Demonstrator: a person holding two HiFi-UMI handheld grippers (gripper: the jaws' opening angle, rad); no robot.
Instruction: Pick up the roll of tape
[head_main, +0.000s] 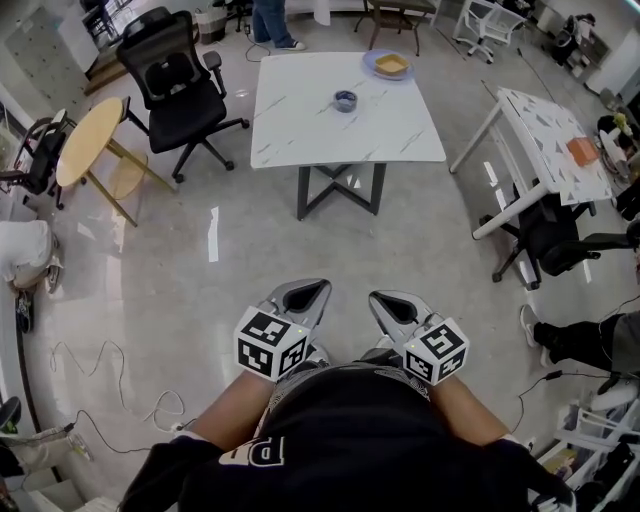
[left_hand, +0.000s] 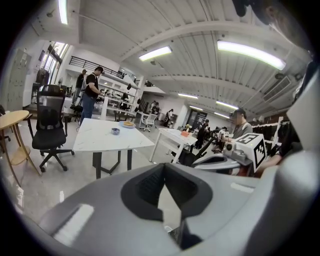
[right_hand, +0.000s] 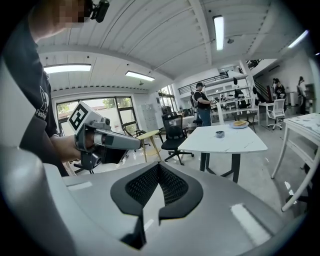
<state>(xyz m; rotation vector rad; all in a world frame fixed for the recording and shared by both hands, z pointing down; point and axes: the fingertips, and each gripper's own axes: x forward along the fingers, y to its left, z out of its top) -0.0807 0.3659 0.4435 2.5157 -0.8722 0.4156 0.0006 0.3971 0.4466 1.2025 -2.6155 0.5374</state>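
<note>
Locating tape (head_main: 345, 100): near table's (head_main: 300, 130) far edge, plate (head_main: 390, 66) just beyond. We stand well apart from it. Left gripper (head_main: 305, 296) and right gripper (head_main: 392, 303) have jaws together, empty. We should walk up, spread jaws, pinch ring wall, and avoid plate.

- Head view: high, facing steeply down; the white surface (head_main: 310, 125) lies far ahead.
- Left gripper view, right gripper view: low, near-level, both facing that far surface.
</note>
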